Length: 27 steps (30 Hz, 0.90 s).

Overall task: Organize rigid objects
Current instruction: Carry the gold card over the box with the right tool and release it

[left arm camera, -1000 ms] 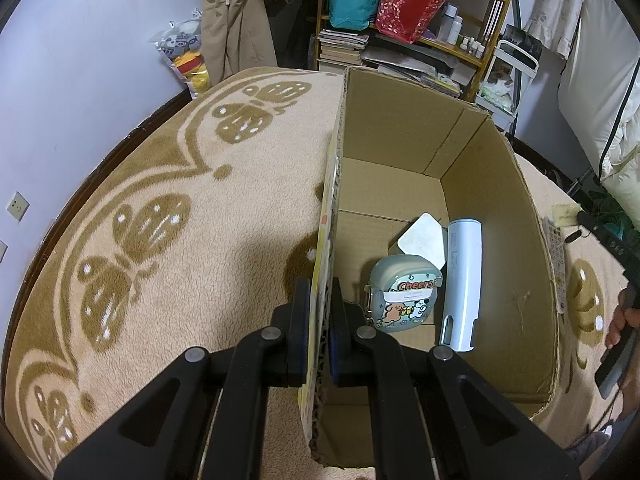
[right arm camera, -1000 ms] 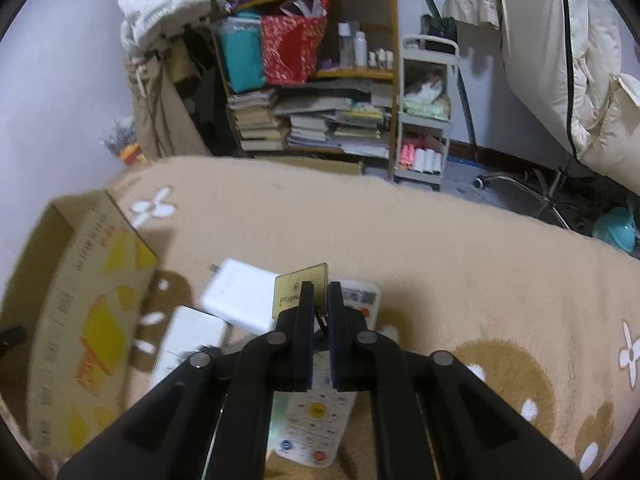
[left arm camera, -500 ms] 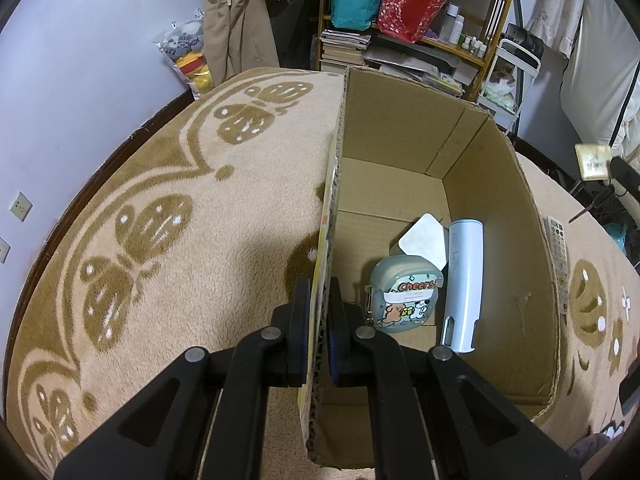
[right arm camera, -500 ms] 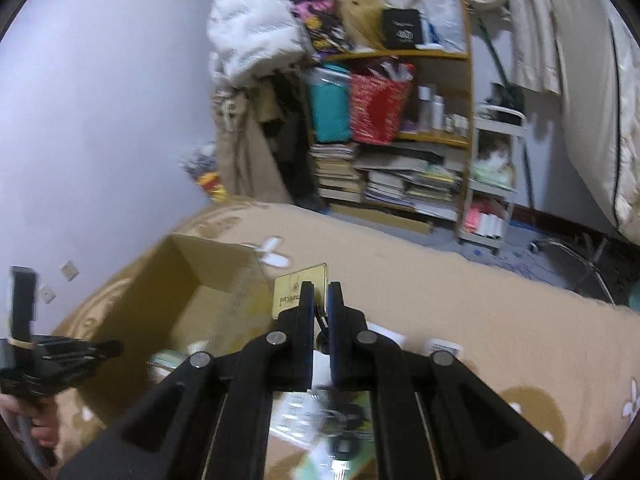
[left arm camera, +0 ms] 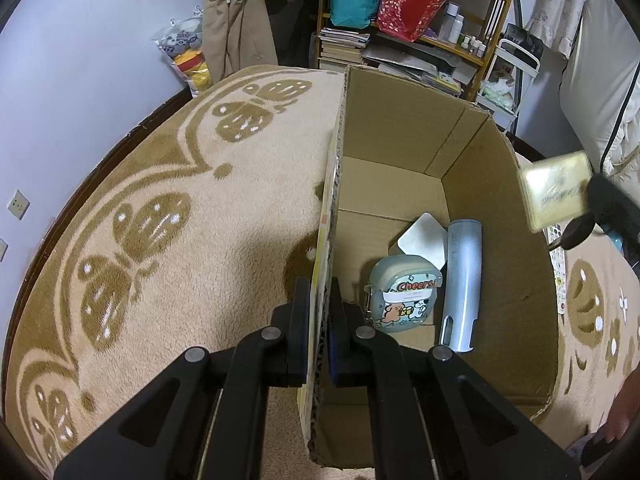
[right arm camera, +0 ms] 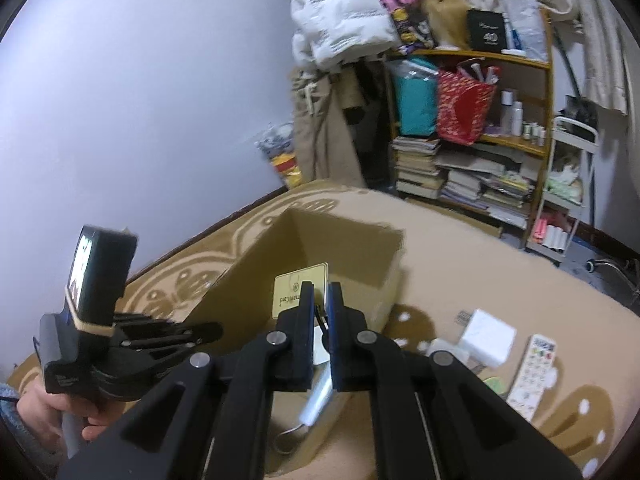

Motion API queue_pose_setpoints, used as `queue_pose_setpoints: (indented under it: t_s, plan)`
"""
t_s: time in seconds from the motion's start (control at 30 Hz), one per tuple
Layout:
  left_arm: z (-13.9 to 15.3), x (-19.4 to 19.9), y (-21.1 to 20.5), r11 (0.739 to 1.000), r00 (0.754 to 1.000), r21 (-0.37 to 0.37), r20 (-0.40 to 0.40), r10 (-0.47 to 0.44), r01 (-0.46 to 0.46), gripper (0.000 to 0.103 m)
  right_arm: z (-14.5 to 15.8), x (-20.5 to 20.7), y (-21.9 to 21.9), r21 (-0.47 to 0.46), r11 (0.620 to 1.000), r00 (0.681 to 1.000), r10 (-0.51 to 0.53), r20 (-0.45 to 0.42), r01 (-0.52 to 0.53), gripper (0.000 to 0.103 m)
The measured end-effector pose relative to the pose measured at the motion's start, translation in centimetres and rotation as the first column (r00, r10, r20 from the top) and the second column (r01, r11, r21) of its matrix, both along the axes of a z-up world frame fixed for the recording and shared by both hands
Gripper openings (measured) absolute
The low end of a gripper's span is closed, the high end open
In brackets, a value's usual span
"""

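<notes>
An open cardboard box [left arm camera: 496,240] stands on the patterned carpet. My left gripper [left arm camera: 320,292] is shut on the box's near left wall, one finger inside and one outside. In the box lie a grey-green "Cheers" earbud case [left arm camera: 402,300], a pale blue tube [left arm camera: 462,280] and a white square piece [left arm camera: 424,238]. My right gripper [right arm camera: 319,292] is shut on a gold card [right arm camera: 294,294], held upright in the air above the box [right arm camera: 248,280]. From the left wrist view the card [left arm camera: 556,194] hangs over the box's right wall.
To the right of the box a white charger block [right arm camera: 486,336] and a white remote [right arm camera: 534,376] lie on the carpet. A crowded bookshelf [right arm camera: 472,152] and a small white cart [right arm camera: 568,184] stand at the back. A person's hand [right arm camera: 52,408] holds the left gripper.
My right gripper has carried the gold card up and leftward, from above the charger and remote to over the box. The left gripper has stayed clamped on the wall.
</notes>
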<state>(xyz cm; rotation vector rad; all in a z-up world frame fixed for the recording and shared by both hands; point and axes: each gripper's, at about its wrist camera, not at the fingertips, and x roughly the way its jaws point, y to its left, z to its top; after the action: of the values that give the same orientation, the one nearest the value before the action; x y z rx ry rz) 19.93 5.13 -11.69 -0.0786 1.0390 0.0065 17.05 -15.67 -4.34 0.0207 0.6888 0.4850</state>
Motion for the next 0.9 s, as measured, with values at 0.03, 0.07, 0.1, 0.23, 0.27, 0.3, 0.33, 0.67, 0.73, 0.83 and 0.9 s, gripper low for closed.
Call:
queue_pose_setpoints:
  t_s: [0.03, 0.07, 0.1, 0.23, 0.27, 0.3, 0.33, 0.67, 0.73, 0.83, 0.9]
  plan:
    - [0.0, 0.1, 0.1, 1.000, 1.000, 0.001, 0.000, 0.000, 0.000, 0.006, -0.3, -0.1, 0.3, -0.004, 1.000, 1.000, 0.006, -0.009, -0.006, 0.007]
    - [0.0, 0.1, 0.1, 1.000, 1.000, 0.001, 0.000, -0.001, 0.001, 0.006, -0.6, -0.1, 0.5, 0.002, 1.000, 1.000, 0.012, -0.021, -0.012, 0.007]
    - [0.0, 0.1, 0.1, 1.000, 1.000, 0.002, 0.000, -0.002, 0.002, 0.006, -0.9, -0.2, 0.6, 0.011, 1.000, 0.999, 0.015, -0.032, -0.014, 0.007]
    - [0.1, 0.1, 0.1, 1.000, 1.000, 0.002, -0.001, -0.004, 0.004, 0.006, -0.7, -0.6, 1.0, 0.027, 0.999, 1.000, 0.023, -0.021, -0.023, 0.007]
    - [0.1, 0.1, 0.1, 1.000, 1.000, 0.000, -0.001, -0.003, 0.003, 0.006, -0.5, -0.7, 1.1, 0.034, 0.999, 0.999, 0.029, -0.017, -0.028, 0.007]
    - [0.1, 0.1, 0.1, 1.000, 1.000, -0.001, -0.001, -0.002, 0.002, 0.006, -0.2, -0.8, 1.3, 0.044, 0.998, 0.999, 0.037, -0.014, -0.036, 0.007]
    - [0.1, 0.1, 0.0, 1.000, 1.000, 0.000, -0.001, -0.002, 0.002, 0.006, 0.0, -0.8, 1.5, 0.050, 0.998, 0.999, 0.044, -0.011, -0.043, 0.007]
    - [0.2, 0.1, -0.1, 1.000, 1.000, 0.008, 0.000, -0.009, 0.009, 0.006, -2.2, 0.2, 2.4, 0.044, 0.999, 0.994, 0.037, -0.099, -0.032, 0.008]
    - [0.3, 0.1, -0.1, 1.000, 1.000, 0.007, 0.000, -0.009, 0.009, 0.006, -2.4, 0.2, 2.3, 0.061, 0.998, 0.993, 0.040, -0.114, -0.034, 0.008]
    - [0.3, 0.1, -0.2, 1.000, 1.000, 0.006, 0.001, -0.012, 0.012, 0.007, -2.1, 0.3, 2.2, 0.052, 0.998, 0.992, 0.036, -0.124, -0.029, 0.009]
    - [0.3, 0.1, -0.2, 1.000, 1.000, 0.002, 0.001, -0.012, 0.012, 0.007, -1.9, 0.1, 2.1, 0.026, 0.999, 0.993, 0.025, -0.113, -0.022, 0.013]
